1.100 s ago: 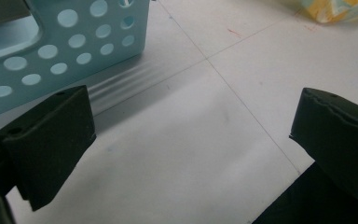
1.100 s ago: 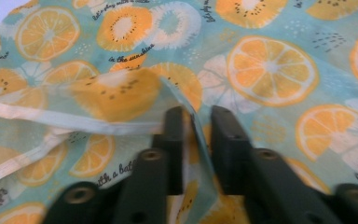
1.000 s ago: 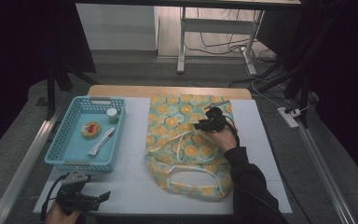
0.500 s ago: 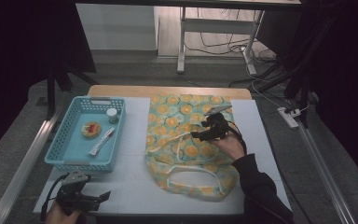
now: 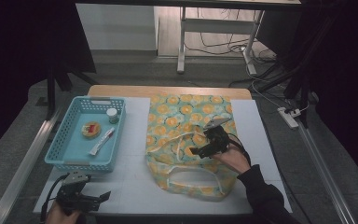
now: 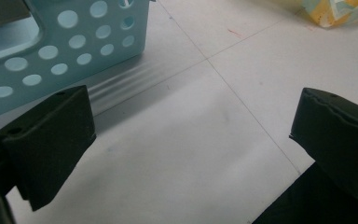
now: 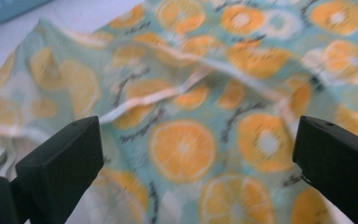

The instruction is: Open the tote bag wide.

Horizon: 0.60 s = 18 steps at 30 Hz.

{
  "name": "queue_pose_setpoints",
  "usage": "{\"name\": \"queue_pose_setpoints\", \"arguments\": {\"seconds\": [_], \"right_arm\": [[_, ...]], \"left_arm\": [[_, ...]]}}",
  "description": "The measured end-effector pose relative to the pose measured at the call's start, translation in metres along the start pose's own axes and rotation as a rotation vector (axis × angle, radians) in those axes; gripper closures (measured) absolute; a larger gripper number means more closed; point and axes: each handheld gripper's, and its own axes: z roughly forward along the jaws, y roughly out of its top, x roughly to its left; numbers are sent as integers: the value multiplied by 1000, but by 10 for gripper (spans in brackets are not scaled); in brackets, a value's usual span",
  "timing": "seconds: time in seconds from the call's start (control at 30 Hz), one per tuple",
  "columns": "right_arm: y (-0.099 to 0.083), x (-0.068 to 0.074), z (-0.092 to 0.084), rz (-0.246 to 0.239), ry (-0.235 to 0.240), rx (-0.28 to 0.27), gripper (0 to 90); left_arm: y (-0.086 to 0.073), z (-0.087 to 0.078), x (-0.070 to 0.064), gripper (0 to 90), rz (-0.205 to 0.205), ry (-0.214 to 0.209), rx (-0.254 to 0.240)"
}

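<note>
A cloth tote bag printed with orange slices lies flat on the white table mat, its pale handle loop toward the near edge. My right gripper hovers over the bag's middle and points left. Its jaws have just been opening and now stand wide apart, with nothing between them; the right gripper view looks down past the right gripper onto the bag's print. At the near left corner my left gripper rests open over bare mat, and in its own view the left gripper sits just in front of the blue basket.
The light blue perforated basket stands at the left and holds a small jar, a round orange item and a white stick-shaped item. Bare white mat runs between basket and bag. A bag corner shows far off.
My right gripper has drawn back across the bag toward the near edge. The left gripper has stayed where it was.
</note>
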Motion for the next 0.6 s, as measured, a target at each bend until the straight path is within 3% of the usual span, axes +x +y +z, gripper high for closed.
{"name": "queue_pose_setpoints", "arguments": {"seconds": [0.33,0.47,0.6], "right_arm": [[-24,6,14,-18,8,74,19],[-32,8,22,-44,4,111,19],[-36,12,30,-92,-33,138,15]], "left_arm": [[0,0,0,0,3,-1,1],[0,0,0,0,2,0,0],[0,0,0,0,3,0,0]]}}
